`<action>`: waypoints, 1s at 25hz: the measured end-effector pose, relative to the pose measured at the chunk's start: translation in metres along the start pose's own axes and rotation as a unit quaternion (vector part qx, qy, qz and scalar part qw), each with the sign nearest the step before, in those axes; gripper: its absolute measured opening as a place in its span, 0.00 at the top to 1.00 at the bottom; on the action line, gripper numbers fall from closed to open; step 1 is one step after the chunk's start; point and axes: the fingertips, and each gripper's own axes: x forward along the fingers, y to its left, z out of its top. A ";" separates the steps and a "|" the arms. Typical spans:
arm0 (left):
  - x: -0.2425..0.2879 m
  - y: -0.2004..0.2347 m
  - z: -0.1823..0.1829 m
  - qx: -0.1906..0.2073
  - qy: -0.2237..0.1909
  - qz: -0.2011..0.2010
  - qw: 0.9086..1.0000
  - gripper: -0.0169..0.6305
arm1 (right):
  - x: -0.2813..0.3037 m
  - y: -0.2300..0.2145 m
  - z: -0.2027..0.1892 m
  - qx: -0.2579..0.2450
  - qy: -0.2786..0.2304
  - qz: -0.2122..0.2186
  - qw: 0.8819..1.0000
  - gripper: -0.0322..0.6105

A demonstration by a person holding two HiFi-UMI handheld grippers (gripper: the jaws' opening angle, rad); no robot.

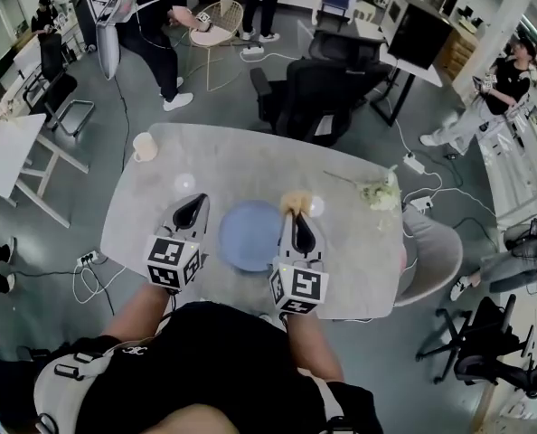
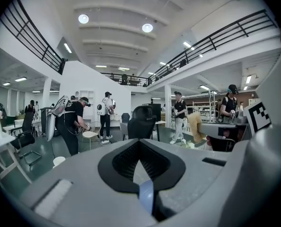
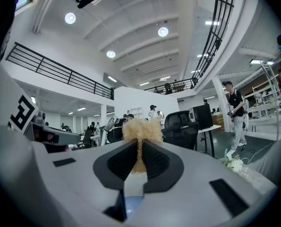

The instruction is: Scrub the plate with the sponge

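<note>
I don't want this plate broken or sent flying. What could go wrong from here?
1. The left gripper is shut beside the blue plate and does not appear to grip it. With nothing seen holding it, the plate might slide across the table under scrubbing pressure.
2. The right gripper pinches the sponge with most of it past the tips, so pressing down may tug it loose.

Head view: from above me, steeply down onto the desk (image 1: 250, 165); left gripper (image 1: 194, 204) and right gripper (image 1: 296, 215) sit low centre. Each gripper view: close behind my own fingers (image 2: 121, 162), near level, facing out across the hall. All three share the black office chair (image 1: 318, 98).
</note>
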 end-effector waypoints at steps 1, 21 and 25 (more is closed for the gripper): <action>0.004 0.003 -0.001 0.000 0.001 -0.002 1.000 0.98 | 0.001 -0.001 -0.001 0.000 0.001 -0.007 1.000 0.90; 0.039 0.011 -0.024 0.007 0.029 -0.062 0.998 0.97 | -0.006 -0.006 -0.013 -0.005 0.027 -0.057 0.998 0.90; 0.048 0.011 -0.040 0.008 0.055 -0.072 0.996 0.87 | -0.011 -0.009 -0.012 -0.006 0.029 -0.066 0.997 0.90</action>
